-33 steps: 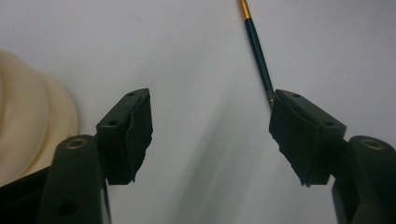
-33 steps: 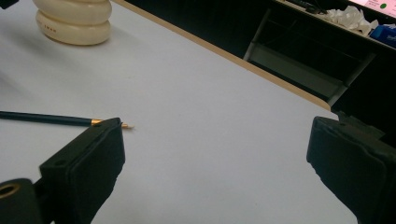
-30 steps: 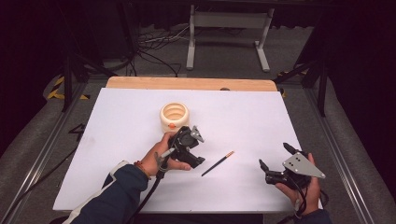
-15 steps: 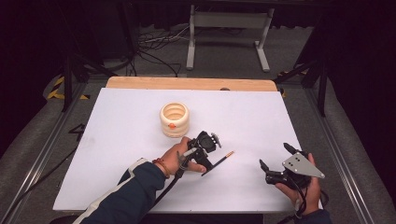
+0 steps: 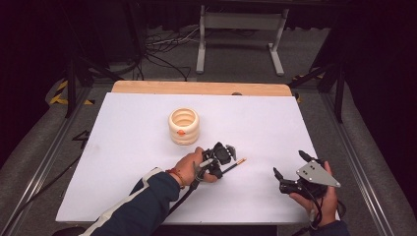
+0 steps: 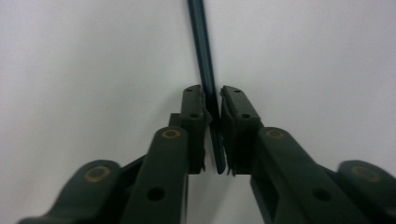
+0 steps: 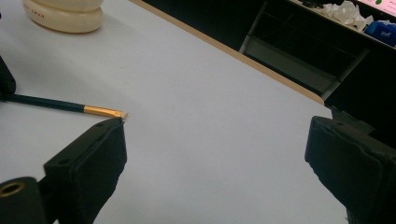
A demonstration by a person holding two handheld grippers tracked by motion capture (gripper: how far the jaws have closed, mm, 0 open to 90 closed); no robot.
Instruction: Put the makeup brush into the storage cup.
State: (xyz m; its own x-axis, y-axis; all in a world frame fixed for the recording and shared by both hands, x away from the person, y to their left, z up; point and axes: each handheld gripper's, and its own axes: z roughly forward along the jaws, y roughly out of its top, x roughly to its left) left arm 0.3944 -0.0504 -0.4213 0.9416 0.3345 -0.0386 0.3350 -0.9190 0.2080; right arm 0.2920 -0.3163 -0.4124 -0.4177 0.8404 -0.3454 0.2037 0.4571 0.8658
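Observation:
A thin dark pencil [image 5: 238,162] with a gold end lies on the white table [image 5: 275,123], right of centre near the front. My left gripper [image 5: 222,168] is down on it. In the left gripper view its jaws have just been closing, and my left gripper [image 6: 212,100] now has its pads pressed on the near end of the pencil [image 6: 201,42]. My right gripper [image 5: 288,163] hovers to the right with its jaws wide apart and nothing between them. The right gripper [image 7: 217,140] view has the pencil's gold tip [image 7: 102,111] just beyond the left jaw.
A cream ribbed holder [image 5: 184,126] stands at mid-table, behind my left hand; it is also at the top left of the right gripper view [image 7: 65,16]. A wooden strip [image 5: 201,88] runs along the far table edge. A metal stand and cables sit on the floor beyond.
My left hand has moved right and down from beside the holder onto the pencil, and its jaws have closed on it. The right hand has stayed where it was.

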